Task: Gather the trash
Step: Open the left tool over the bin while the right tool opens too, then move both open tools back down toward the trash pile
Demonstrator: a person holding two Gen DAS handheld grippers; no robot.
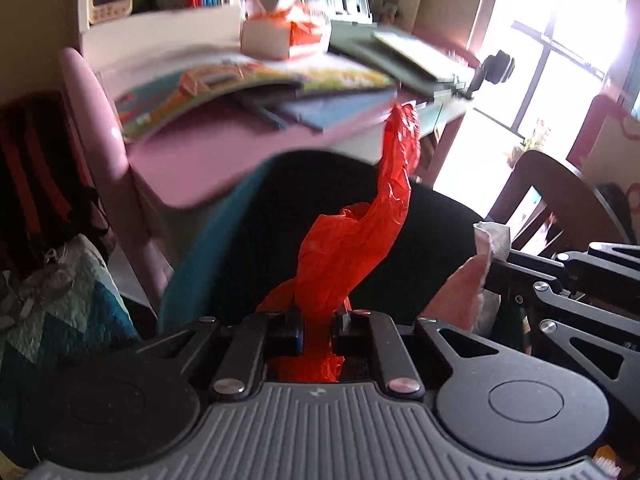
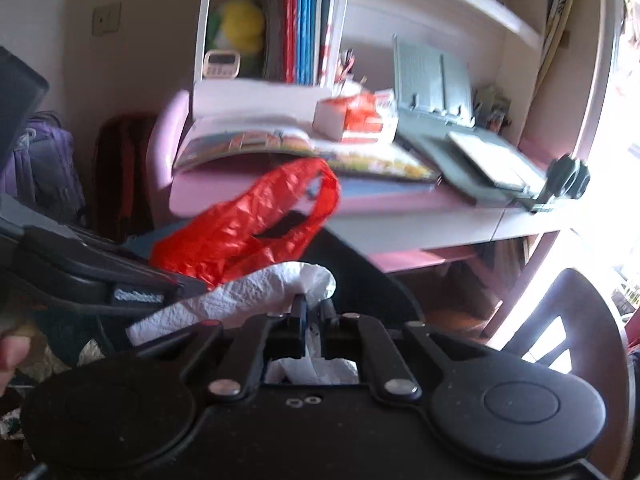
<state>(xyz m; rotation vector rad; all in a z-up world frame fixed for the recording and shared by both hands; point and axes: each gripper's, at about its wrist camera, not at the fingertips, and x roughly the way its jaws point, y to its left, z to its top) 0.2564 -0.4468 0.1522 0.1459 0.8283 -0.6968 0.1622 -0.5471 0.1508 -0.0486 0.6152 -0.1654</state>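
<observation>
One red plastic bag (image 1: pixel 356 240) and one crumpled white paper towel (image 2: pixel 240 300) are in view, along with two grippers: the left gripper (image 1: pixel 320 320) and the right gripper (image 2: pixel 310 312). On the pink counter (image 2: pixel 256 200) there is one white box (image 2: pixel 336 118), one grey book stand (image 2: pixel 434 80) and one digital timer (image 2: pixel 221 65)

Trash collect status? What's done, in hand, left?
Done: both pickups. The left gripper is shut on the red plastic bag; the right gripper is shut on a crumpled white tissue.
In hand: both are held close together, above the dark chair back, the tissue beside the bag, not inside it.
Left: tissue into bag. More red-and-white wrappers sit on the pink desk.
</observation>
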